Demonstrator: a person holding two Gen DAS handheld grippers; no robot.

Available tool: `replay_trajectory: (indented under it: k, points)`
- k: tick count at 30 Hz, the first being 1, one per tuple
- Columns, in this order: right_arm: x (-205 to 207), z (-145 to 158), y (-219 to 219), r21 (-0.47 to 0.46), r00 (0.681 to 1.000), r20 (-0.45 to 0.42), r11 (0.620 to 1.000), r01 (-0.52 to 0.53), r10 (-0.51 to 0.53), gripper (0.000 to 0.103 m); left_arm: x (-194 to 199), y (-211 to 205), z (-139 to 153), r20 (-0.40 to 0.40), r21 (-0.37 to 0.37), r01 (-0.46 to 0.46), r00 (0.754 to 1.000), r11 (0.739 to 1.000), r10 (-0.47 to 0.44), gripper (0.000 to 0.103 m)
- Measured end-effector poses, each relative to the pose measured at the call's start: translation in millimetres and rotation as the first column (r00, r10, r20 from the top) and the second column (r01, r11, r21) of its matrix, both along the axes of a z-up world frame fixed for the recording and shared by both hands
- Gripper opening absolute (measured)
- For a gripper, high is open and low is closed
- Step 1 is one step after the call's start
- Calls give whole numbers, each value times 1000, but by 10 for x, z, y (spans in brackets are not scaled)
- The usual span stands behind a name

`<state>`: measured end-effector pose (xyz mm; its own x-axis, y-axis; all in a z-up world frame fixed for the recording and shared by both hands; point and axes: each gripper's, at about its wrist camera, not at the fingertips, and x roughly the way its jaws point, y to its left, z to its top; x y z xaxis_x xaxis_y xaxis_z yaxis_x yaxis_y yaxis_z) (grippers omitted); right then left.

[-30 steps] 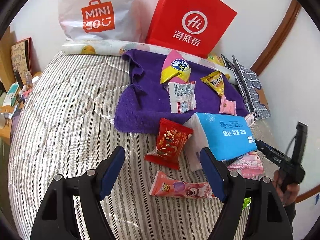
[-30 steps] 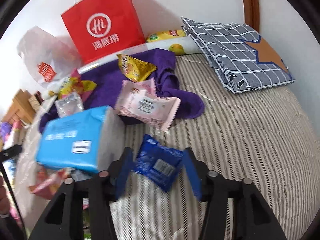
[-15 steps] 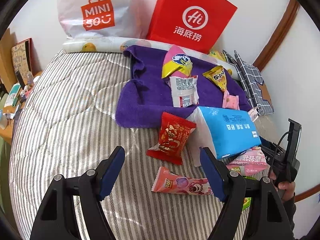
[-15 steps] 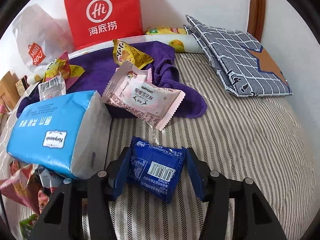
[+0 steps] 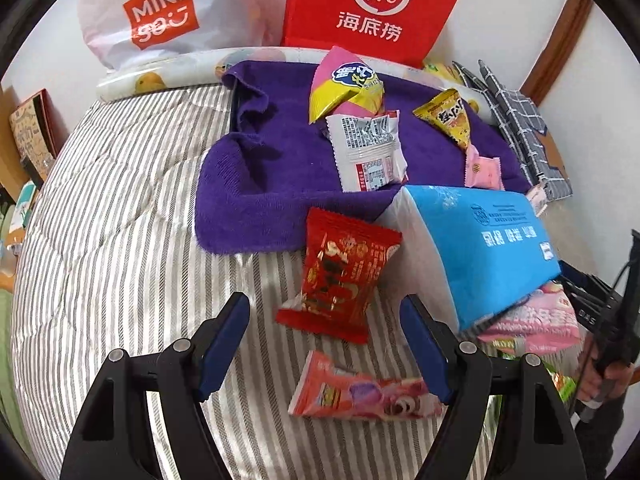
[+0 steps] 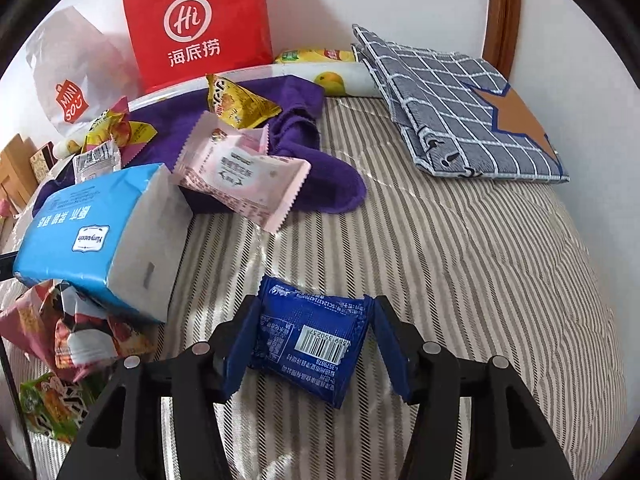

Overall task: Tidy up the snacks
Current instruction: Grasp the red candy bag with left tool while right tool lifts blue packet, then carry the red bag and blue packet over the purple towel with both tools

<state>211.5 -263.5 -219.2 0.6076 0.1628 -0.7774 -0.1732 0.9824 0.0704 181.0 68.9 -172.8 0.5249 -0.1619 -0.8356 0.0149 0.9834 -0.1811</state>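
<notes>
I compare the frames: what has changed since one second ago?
The right gripper is opening its jaws around the blue packet, which lies on the striped bedcover. The left gripper came nearer the red packet, jaws equally wide. Other snacks stayed.

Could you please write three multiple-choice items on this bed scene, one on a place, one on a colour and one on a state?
1. Where does the yellow triangular snack lie?
A. on the purple towel
B. inside the red paper bag
C. under the checked cloth

2. What colour is the packet between the right gripper fingers?
A. green
B. dark blue
C. orange

3. How is the left gripper?
A. shut on the red packet
B. shut on the tissue pack
C. open, holding nothing

Answers:
1 A: it rests on the towel's far part.
2 B: blue wrapper with a barcode; the jaws are opening around it.
3 C: its fingers stand wide apart above the striped quilt.
</notes>
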Motion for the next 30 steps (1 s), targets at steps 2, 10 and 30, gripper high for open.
replay_trajectory:
  k: [2, 10, 30]
  points:
    - [-17, -9, -23, 16, 1000, -12, 1000, 6, -6, 66, 41, -37, -19, 1, 25, 2, 1000, 1000, -2, 77]
    - [-53, -59, 91, -14, 1000, 12, 1000, 25, -25, 70, 132, -138, -103, 7, 60, 18, 1000, 998, -19, 60]
    - [-327, 394, 131, 9, 994, 101, 999, 34, -35, 45, -243, 0, 236, 108, 32, 20, 994, 999, -23, 41]
